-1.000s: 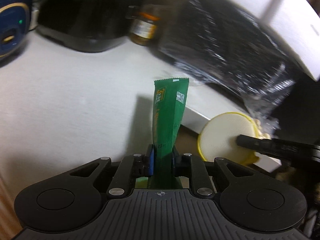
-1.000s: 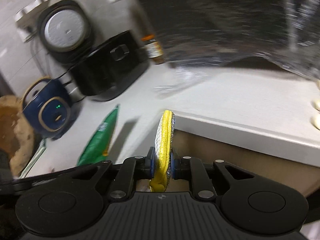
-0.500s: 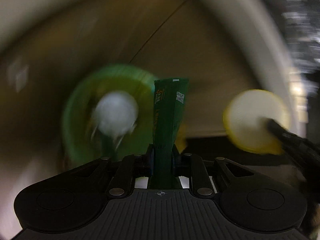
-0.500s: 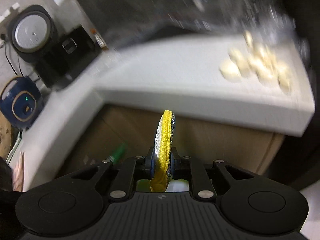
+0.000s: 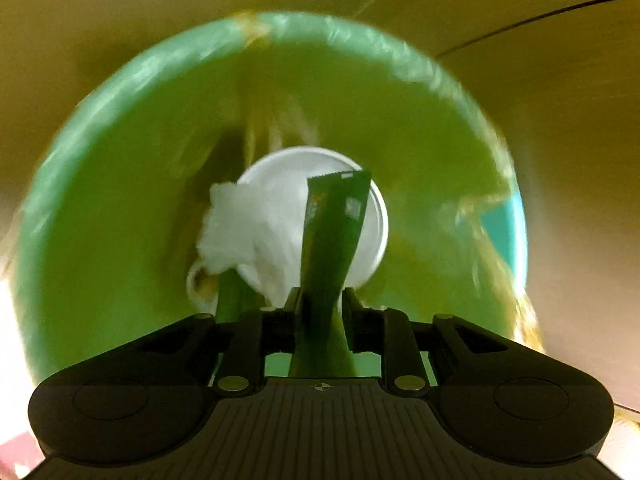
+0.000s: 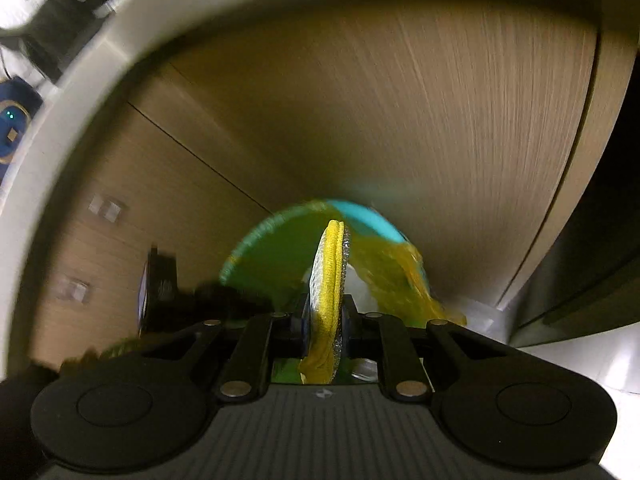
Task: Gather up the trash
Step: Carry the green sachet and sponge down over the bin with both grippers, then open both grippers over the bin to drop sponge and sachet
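While both tools carry a piece of trash, neither piece has yet been let go. In the lower centre of the left wrist view, the left gripper (image 5: 320, 300) has its jaws pressed against a green sachet (image 5: 334, 232), which stands upright from the jaws and leans slightly to the right. Beyond it, filling the middle of the frame, opens the bin (image 5: 500, 232), lined with a green bag (image 5: 140, 200) folded over the rim. At the bottom of the bin lie a white round lid or cup (image 5: 376, 220) and, to its left, crumpled white paper (image 5: 236, 232); a second green strip (image 5: 230, 300) shows just left of the jaws, so some waste appears already collected. Wooden cabinet fronts (image 5: 560, 80) fill the background.

In the lower centre of the right wrist view, the right gripper (image 6: 326, 316) has its jaws pinching a yellow round pad (image 6: 330, 280) with a grey face, seen edge-on. The bin (image 6: 376, 224) lies farther off here, at mid-frame, partly hidden behind the pad. The desk (image 6: 100, 60) edge curves across the upper left, with dark appliances (image 6: 48, 8) on it.

Judged from this: the sachet hangs directly over the bin mouth and is ready for release; the pad must travel farther before release. Whether more trash remains on the desk cannot be told.
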A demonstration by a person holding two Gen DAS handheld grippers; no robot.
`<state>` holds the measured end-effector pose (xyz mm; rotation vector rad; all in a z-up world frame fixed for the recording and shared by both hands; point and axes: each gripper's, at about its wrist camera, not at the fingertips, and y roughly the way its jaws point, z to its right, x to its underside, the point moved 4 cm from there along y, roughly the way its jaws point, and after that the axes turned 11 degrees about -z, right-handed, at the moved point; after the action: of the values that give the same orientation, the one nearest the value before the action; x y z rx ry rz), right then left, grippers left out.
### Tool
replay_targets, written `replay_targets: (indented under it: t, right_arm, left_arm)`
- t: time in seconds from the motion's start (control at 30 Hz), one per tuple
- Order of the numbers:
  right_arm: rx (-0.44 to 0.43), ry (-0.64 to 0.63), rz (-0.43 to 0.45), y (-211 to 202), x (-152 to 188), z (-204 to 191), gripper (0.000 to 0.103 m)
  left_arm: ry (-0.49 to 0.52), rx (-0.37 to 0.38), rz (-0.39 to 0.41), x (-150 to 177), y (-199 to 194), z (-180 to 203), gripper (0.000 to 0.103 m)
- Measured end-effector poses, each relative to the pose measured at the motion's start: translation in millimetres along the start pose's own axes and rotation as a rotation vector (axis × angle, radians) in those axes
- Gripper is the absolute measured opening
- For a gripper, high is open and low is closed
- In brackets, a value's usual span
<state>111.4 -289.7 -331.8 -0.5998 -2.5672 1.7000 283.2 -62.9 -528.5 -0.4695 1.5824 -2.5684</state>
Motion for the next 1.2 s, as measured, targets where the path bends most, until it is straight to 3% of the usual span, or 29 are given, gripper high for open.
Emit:
replay_targets:
  t: [0.17,0.33,0.43,0.53,0.63,0.73,0.83,0.97,1.1,1.2]
  right_arm:
    - [0.014,0.044,-0.081,49.5,12.6,15.2,0.014]
    - [-0.028,0.025,-0.147,93.3,1.6,-2.3,0.014]
    - [-0.03,0.007,-0.182,135.5,-20.2,-17.9,0.014]
    - [0.015,-0.015,-0.195,187.4,-40.8,-28.4,0.014]
    - [0.042,0.061,-0.253,249.5,-51.9,-24.8,0.014]
    - [0.034,0.118,-0.284,303.2,-54.7,-21.8,0.014]
    - [0.131,0.068,-0.275,329.6,-58.6,-20.7,0.016]
    - [0.09,0.099,-0.298,300.6,-63.5,-23.4,0.021]
    - [0.129,0.008,-0.247,228.7,-53.8,-45.8,0.06]
    - [0.162,-0.027,-0.227,170.8,-30.6,-64.1,0.06]
  left_arm:
    - [0.026,0.024,-0.003,16.8,6.2,-16.4,0.024]
    - [0.13,-0.073,0.081,51.5,-36.2,-23.4,0.024]
    - [0.156,-0.058,0.088,59.1,-60.8,-24.9,0.024]
    - [0.197,-0.018,0.08,65.5,-71.8,-24.5,0.024]
    - [0.22,-0.003,0.067,66.1,-68.6,-26.3,0.024]
    - [0.229,-0.024,0.056,63.0,-63.8,-30.9,0.024]
    - [0.251,-0.047,0.056,62.3,-72.3,-32.2,0.024]
    - [0.273,-0.043,0.091,61.1,-93.1,-31.2,0.024]
    - [0.239,-0.016,0.119,68.7,-119.3,-28.4,0.024]
    - [0.301,0.01,0.125,83.5,-137.2,-9.4,0.024]
